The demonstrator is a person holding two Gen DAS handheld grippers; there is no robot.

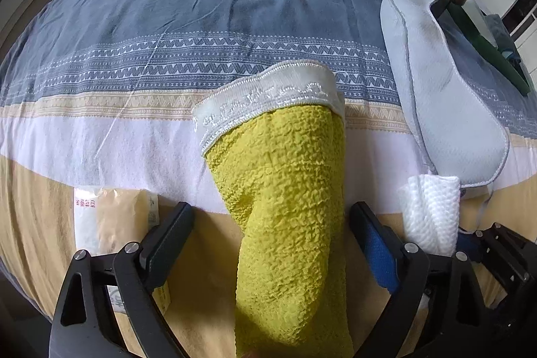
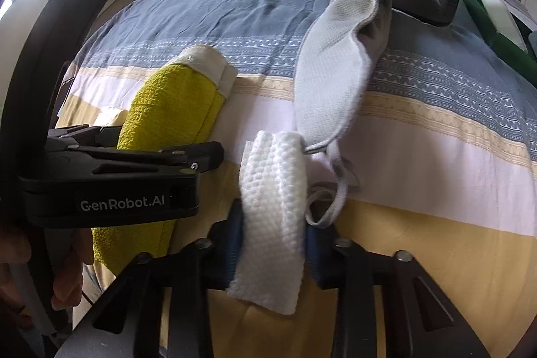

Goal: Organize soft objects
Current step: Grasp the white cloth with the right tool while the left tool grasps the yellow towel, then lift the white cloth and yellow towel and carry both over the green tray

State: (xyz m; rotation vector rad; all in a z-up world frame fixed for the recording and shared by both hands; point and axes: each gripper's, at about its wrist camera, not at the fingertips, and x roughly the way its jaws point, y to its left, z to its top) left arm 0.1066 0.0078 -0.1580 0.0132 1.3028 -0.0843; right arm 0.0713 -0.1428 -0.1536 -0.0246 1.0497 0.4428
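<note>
Our right gripper point(image 2: 273, 244) has its fingers clenched on the folded white cloth point(image 2: 273, 190), near the bed's point(image 2: 436, 156) front edge. Our left gripper point(image 1: 272, 234) straddles the yellow towel point(image 1: 285, 207), fingers released. We should close squarely mid-roll, keeping folds intact.

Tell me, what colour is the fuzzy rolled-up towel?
The rolled towel is yellow-green with a white band at one end, clearest in the left wrist view.

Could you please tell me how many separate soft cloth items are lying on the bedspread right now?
3: a yellow towel between the left gripper's open fingers, a white cloth clamped in the right gripper, and a pale grey mask beyond it. Others may lie out of view.
</note>
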